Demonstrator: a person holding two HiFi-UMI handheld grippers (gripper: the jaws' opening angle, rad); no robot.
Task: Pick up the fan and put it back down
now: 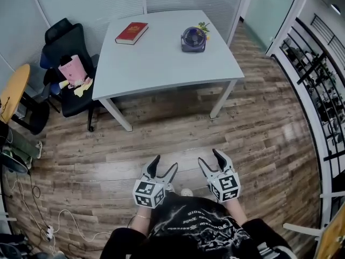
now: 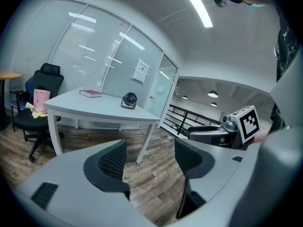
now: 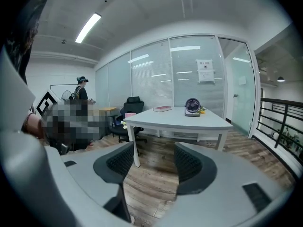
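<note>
Well short of the table, both grippers spread and empty

Plainly the fan (image 1: 193, 39), small, round and dark with a wire grille, stands upright on the white table (image 1: 161, 63) near its far right corner, with a little yellow thing (image 1: 205, 28) just beside it. A red book (image 1: 131, 32) lies flat near the far left corner. Smooth open tabletop runs from both to the straight near edge, which rests on slim white legs. Brown, grained plank floor (image 1: 161, 139) stretches wide between that edge and the grippers. The left gripper (image 1: 166, 163) and right gripper (image 1: 208, 156) hover side by side close to the person's body, well apart from the table. Each has its ribbed dark pads (image 2: 112, 159) spread with only floor showing between them. A black office chair (image 1: 67, 50) holding a pink bag (image 1: 73, 69) crowds the table's left side. A dark metal railing (image 1: 312, 74) bounds the floor on the right, and white cables (image 1: 43, 220) trail at the lower left.
</note>
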